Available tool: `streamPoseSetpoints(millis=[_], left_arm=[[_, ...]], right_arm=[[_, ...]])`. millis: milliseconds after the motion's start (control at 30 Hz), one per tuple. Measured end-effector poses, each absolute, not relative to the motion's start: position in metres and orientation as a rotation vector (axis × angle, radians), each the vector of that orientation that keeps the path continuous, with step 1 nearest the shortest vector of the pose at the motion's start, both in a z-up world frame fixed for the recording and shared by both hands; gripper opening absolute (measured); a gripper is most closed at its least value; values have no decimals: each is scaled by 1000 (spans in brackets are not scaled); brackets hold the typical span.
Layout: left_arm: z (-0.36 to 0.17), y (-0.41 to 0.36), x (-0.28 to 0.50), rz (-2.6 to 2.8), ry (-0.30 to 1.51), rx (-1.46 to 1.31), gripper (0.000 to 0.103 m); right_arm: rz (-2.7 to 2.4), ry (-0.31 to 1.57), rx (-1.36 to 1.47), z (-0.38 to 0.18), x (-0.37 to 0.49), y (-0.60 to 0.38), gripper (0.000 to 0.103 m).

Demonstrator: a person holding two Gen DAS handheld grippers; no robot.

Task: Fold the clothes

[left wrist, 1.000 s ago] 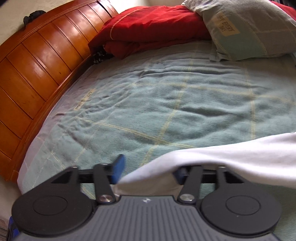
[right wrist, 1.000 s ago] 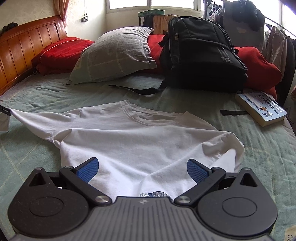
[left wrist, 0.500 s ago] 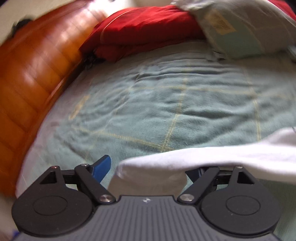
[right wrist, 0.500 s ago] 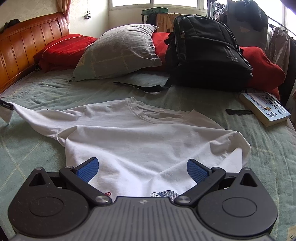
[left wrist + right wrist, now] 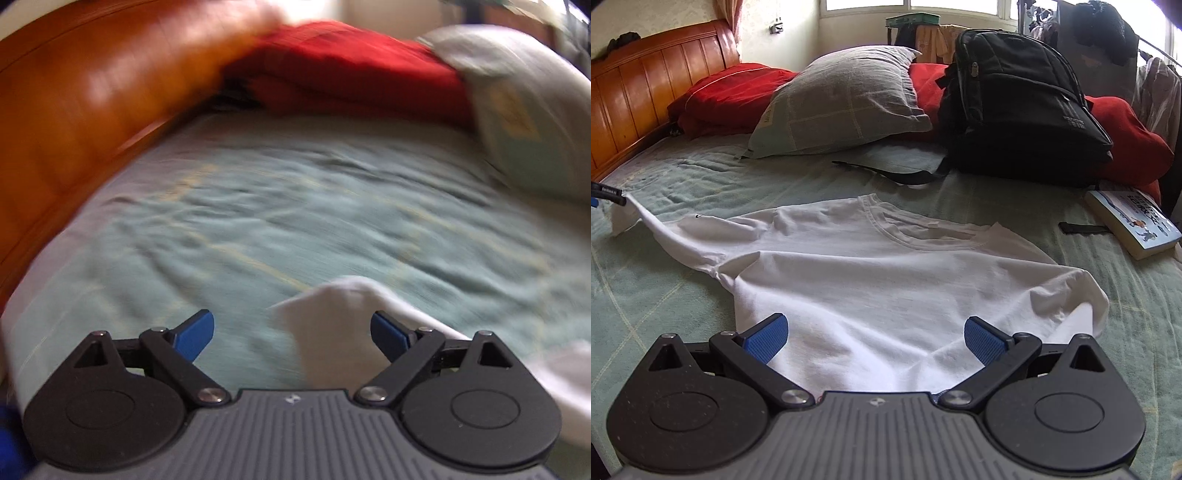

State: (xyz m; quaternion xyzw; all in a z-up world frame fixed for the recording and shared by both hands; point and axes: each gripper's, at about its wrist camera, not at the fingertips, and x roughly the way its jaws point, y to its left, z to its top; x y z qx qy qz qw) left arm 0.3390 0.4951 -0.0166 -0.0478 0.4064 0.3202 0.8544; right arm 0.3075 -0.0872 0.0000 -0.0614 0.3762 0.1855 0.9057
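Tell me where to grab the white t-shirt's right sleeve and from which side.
Take the white t-shirt by the right sleeve's outer edge, coming from the side near the book. That sleeve lies bunched at the shirt's edge, so its rim stands clear of the bedspread.

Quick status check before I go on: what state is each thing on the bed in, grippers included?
Left gripper: open, jaws just been opening, sleeve tip between them, unpinched.
Right gripper: open, over the shirt's lower part.
White T-shirt: spread flat, unfolded, one sleeve stretched out sideways.
Black backpack: upright, zipped.
Book: closed, lying flat.
Grey pillow: leaning on the red bedding.
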Motion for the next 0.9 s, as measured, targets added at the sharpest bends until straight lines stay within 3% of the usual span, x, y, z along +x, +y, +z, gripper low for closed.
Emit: streamPoseSetpoints(millis=[200, 267, 333, 567, 600, 633, 667, 733, 867, 900], left_arm=[[-32, 500, 312, 474, 860, -402, 88], [-45, 500, 305, 416, 860, -509, 79], [-64, 505, 302, 421, 863, -608, 63], [-87, 530, 293, 486, 655, -854, 60], [-88, 530, 294, 504, 645, -853, 52], [-89, 529, 296, 520, 639, -839, 35], [-87, 524, 298, 528, 652, -783, 31], [-81, 514, 302, 543, 672, -681, 13], [-59, 513, 295, 570, 665, -599, 9], [-53, 514, 292, 580, 666, -572, 3]], right_arm=[[419, 774, -128, -1, 310, -78, 103], [425, 775, -126, -3, 312, -76, 103], [430, 778, -122, -4, 312, -75, 103], [412, 796, -104, -7, 315, -78, 103], [407, 800, -96, -7, 316, -78, 103], [405, 803, -92, -8, 317, -78, 103], [402, 805, -88, -8, 317, -78, 103], [399, 801, -96, -8, 316, -76, 103], [393, 789, -118, -7, 314, -74, 103], [391, 788, -120, -6, 314, -74, 103]])
